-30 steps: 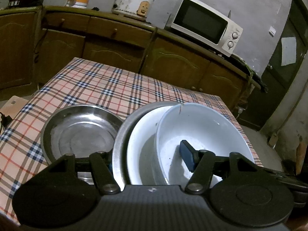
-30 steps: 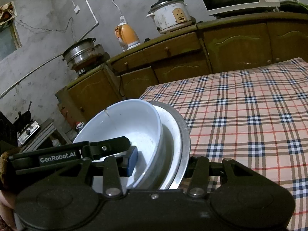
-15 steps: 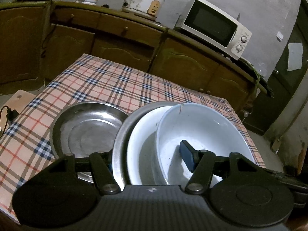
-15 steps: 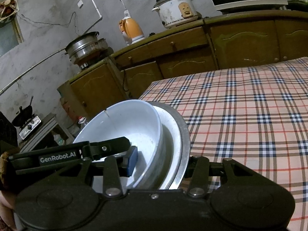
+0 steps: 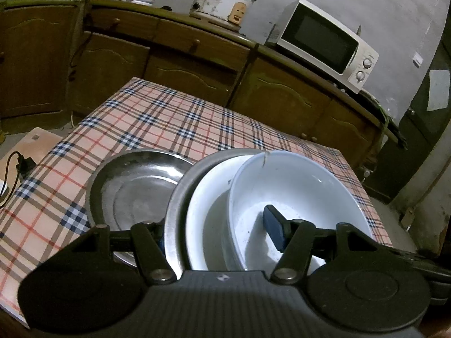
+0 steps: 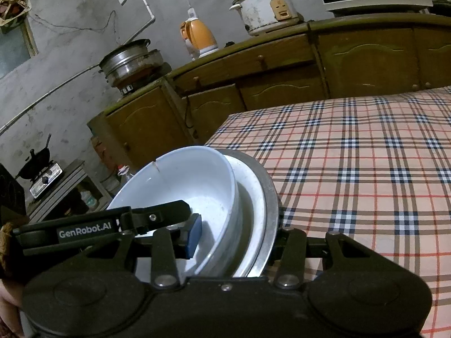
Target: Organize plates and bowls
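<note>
— Where the stack meets the left gripper (image 5: 218,232), left pad hidden behind round steel plate (image 5: 174,211); closed on stack, white ceramic bowl (image 5: 296,188) innermost, above checked tablecloth (image 5: 169,124).
— Right gripper (image 6: 235,232)?
— Clamped likewise; right pad hidden. "GenRobot.AI" readable on other gripper's finger (image 6: 112,225).

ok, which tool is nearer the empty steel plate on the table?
Left. The left tool grips the dish stack right beside the steel plate; the right tool grips the stack's opposite side.

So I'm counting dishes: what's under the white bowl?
White bowl sits in a white plate, itself in a steel plate. Anything beneath is hidden.
</note>
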